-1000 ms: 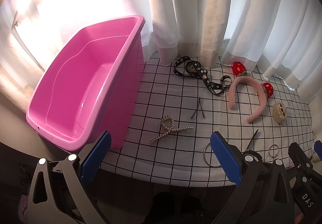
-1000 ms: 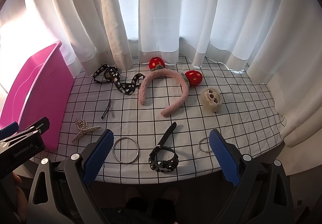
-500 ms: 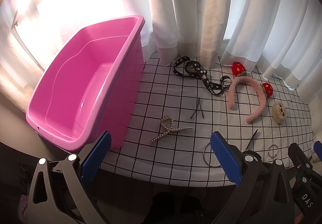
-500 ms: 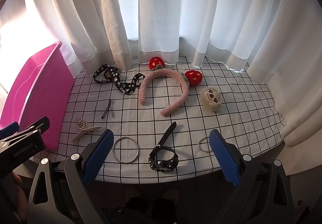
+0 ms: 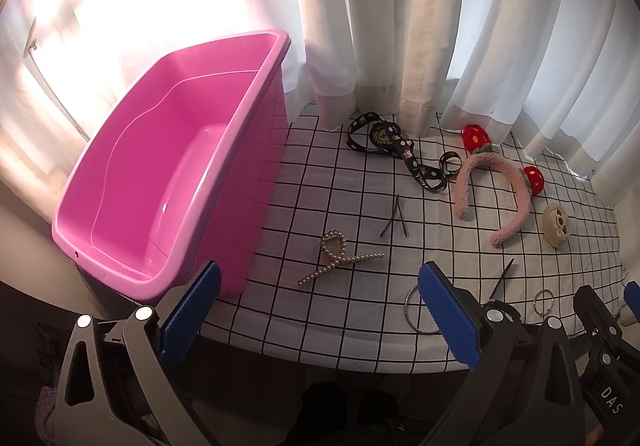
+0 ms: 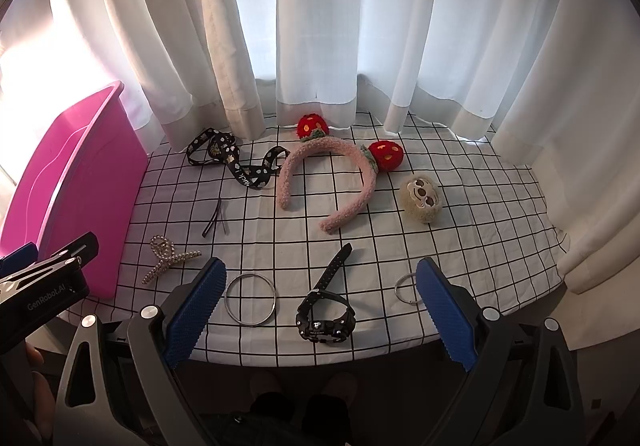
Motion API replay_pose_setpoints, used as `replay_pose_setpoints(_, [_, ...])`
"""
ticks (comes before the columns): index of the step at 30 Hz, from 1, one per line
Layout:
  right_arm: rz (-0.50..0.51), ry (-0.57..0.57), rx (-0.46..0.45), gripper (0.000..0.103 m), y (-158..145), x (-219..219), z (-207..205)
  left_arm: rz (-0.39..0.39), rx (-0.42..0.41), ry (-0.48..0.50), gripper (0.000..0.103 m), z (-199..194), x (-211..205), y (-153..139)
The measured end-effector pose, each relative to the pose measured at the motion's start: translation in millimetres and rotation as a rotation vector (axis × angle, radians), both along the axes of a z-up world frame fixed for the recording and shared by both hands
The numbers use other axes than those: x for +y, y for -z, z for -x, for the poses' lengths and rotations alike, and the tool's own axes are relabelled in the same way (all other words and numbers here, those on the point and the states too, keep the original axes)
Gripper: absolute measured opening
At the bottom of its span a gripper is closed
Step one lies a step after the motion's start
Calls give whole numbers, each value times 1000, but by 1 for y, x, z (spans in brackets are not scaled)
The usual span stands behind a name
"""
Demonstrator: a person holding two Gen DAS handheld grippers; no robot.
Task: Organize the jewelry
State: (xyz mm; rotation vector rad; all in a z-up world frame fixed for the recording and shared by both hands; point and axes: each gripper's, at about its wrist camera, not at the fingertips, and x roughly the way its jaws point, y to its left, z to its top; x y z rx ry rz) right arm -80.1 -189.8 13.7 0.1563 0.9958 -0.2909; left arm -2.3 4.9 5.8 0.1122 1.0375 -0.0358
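An empty pink bin (image 5: pixel 168 181) stands at the table's left end, also in the right wrist view (image 6: pixel 76 181). On the checked cloth lie a pearl hair clip (image 6: pixel 168 258), black hairpins (image 6: pixel 216 219), a black printed ribbon (image 6: pixel 240 161), a pink strawberry headband (image 6: pixel 328 181), a plush sloth clip (image 6: pixel 422 197), a large metal ring (image 6: pixel 250 298), a black watch (image 6: pixel 326 310) and a small ring (image 6: pixel 406 288). My left gripper (image 5: pixel 320 310) is open and empty at the front edge, near the pearl clip (image 5: pixel 336 256). My right gripper (image 6: pixel 320 310) is open and empty, above the watch.
White curtains (image 6: pixel 320 25) hang along the table's far side and right end. The cloth's front edge (image 6: pixel 320 356) drops off just ahead of both grippers. The left gripper's body (image 6: pixel 40 286) shows at the lower left of the right wrist view.
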Motion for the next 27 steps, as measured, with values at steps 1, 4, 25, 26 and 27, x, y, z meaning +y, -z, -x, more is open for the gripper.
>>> replay_pose_setpoints(1, [0,-1,1,91,0,0,0,-1,0,0,97,0,0,0])
replay_pose_setpoints(4, [-1,-1,0,91,0,-1,0,0,0,-1,97,0,1,0])
replay_pose_setpoints(25, [-2,-4,18,91,7,-7,1,7,15,1,97,-2,-2,5])
replay_pose_setpoints(26, [9,-6,31,91,9,-8,0,11,20,2,97,-2,-4,7])
replay_pose_setpoints(27, [27,-7,44,91,12,-10,0,14,24,5,97,-1,-6,9])
